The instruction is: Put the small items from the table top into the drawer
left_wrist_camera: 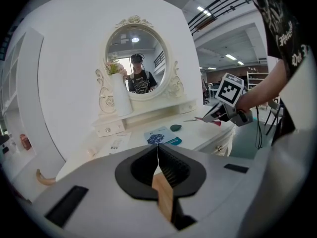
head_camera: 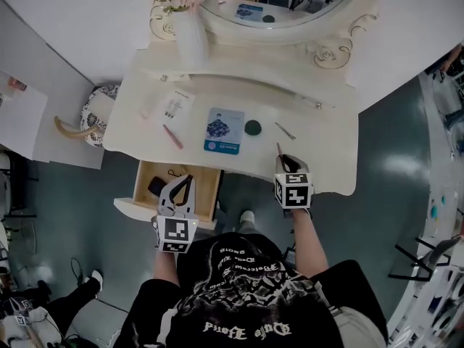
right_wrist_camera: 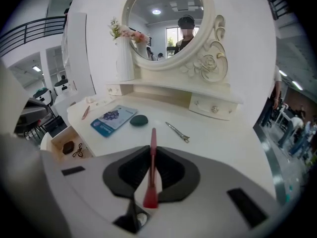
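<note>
My right gripper (head_camera: 282,159) is over the table's front right edge, shut on a slim red clip (right_wrist_camera: 151,167) that stands upright between its jaws. Over the open wooden drawer (head_camera: 205,188) at the front left, my left gripper (head_camera: 181,187) is shut with nothing in it. Inside the drawer lie a small dark item (right_wrist_camera: 68,147) and a thin black loop (right_wrist_camera: 79,152). On the white table top (head_camera: 319,143) lie a pink stick (head_camera: 172,136), a blue card (head_camera: 223,130), a dark green oval (head_camera: 252,127) and a metal hair clip (head_camera: 284,130).
A white leaflet (head_camera: 175,105) lies at the back left of the table. A white vase of flowers (head_camera: 190,31) and an oval mirror (head_camera: 290,6) stand behind it. The person's shoe (head_camera: 247,218) is on the floor under the table, and a patterned stool (head_camera: 96,112) stands left.
</note>
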`<state>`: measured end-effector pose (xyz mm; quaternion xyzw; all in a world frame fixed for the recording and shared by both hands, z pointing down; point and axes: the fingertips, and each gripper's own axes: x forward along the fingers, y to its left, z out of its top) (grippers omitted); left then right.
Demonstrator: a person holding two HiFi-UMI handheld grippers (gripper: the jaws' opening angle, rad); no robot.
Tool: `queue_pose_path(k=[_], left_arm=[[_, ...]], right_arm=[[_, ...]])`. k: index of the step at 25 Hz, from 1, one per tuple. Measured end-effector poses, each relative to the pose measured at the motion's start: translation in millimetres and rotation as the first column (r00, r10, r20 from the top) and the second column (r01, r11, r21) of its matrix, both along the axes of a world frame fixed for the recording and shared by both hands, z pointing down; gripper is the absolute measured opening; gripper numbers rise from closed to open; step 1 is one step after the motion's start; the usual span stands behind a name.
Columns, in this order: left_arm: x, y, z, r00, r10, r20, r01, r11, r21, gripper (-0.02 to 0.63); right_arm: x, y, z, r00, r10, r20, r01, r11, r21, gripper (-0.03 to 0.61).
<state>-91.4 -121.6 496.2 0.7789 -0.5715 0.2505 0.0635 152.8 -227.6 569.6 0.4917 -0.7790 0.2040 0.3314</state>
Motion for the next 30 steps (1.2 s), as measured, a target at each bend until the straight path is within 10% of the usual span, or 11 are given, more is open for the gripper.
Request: queue_pose_path(k=[15,30], left_arm=[[-1.1,29.1,6.1,0.998,-0.061,0.009,0.061,0.998,-0.001,0.015],[-4.5,65.6,9.6,0.981,-0.191,-0.012,0.191,0.982,0.001,0.015]], right_arm=[[-63.3,30.5,-26.3,0.973,-0.227,0.038,0.224,0.972,0.068,0.051],[-116.8,86.4,-35.0,0.868,-0.496,0.017,0.493,0.865,0.092,0.051]])
